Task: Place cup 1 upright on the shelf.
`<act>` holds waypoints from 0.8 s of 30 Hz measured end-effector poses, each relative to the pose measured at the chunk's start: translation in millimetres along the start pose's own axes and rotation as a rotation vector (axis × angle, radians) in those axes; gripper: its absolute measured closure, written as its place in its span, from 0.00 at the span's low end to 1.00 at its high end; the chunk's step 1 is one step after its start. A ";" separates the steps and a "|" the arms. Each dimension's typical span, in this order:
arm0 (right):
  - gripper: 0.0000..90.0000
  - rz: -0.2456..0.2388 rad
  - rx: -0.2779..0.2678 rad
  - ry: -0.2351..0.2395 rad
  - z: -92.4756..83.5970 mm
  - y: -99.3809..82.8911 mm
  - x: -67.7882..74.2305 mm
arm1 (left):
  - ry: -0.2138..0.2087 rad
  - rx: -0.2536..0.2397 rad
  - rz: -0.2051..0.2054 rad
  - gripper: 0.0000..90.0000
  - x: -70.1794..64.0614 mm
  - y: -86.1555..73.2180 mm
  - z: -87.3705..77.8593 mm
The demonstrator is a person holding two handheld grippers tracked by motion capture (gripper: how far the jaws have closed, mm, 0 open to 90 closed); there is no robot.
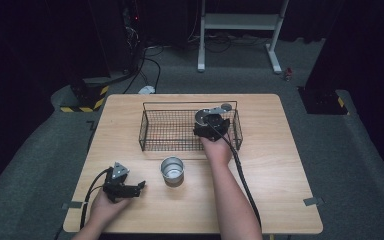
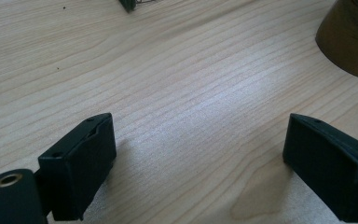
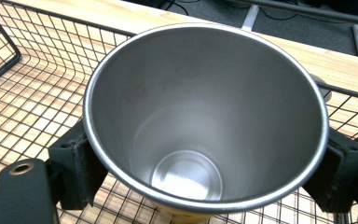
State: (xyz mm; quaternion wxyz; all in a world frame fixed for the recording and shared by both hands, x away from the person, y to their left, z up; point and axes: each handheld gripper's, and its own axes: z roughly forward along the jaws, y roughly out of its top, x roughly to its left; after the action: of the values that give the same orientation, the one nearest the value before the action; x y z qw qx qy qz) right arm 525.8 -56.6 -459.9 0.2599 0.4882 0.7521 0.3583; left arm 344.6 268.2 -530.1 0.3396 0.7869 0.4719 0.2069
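High view, right gripper: the right gripper (image 1: 211, 125) hung over the right end of the wire basket (image 1: 152, 142), clasped around a steel cup (image 1: 201, 116) held inside the basket's walls.
High view, second cup: another steel cup (image 1: 172, 170) stood upright on the tabletop (image 1: 275, 165), just near of the basket and well apart from the first.
High view, left gripper: the left gripper (image 1: 139, 186) lay low at the near left of the tabletop, pointing right toward the standing cup, with nothing between its jaws.
Left gripper view, jaws: the jaws stood wide apart over bare wood; the brownish side of the standing cup (image 2: 349, 44) showed at the far right, near but not touching.
Right gripper view, grasp: the jaws pressed the held cup (image 3: 205, 116) on both sides just under its rim, mouth up and empty, with basket mesh (image 3: 32, 88) beneath and around it.
Right gripper view, contact: whether the cup's base rested on the mesh could not be told.
Progress, done: judged from this, one cup had reached the basket but was not yet let go.
Progress, left: releasing it, then bringing over the cup on the tabletop, seemingly remained.
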 end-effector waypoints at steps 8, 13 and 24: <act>0.16 0.018 -0.013 0.006 -1.5 -3.8 -1.8 | 0.000 0.000 0.002 0.11 0.1 0.0 0.0; 0.16 0.014 -0.013 0.007 -1.4 -4.0 -1.4 | 0.000 0.000 0.002 0.11 0.1 0.0 0.0; 0.11 0.024 0.008 0.009 -1.9 -5.3 -2.7 | 0.000 -0.001 0.002 0.11 0.1 0.0 0.1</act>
State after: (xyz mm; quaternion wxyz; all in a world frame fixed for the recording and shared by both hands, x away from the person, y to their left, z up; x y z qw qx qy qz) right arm 522.5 -61.0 -462.8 0.2503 0.4968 0.7487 0.3605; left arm 344.7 268.3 -530.1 0.3397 0.7873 0.4709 0.2074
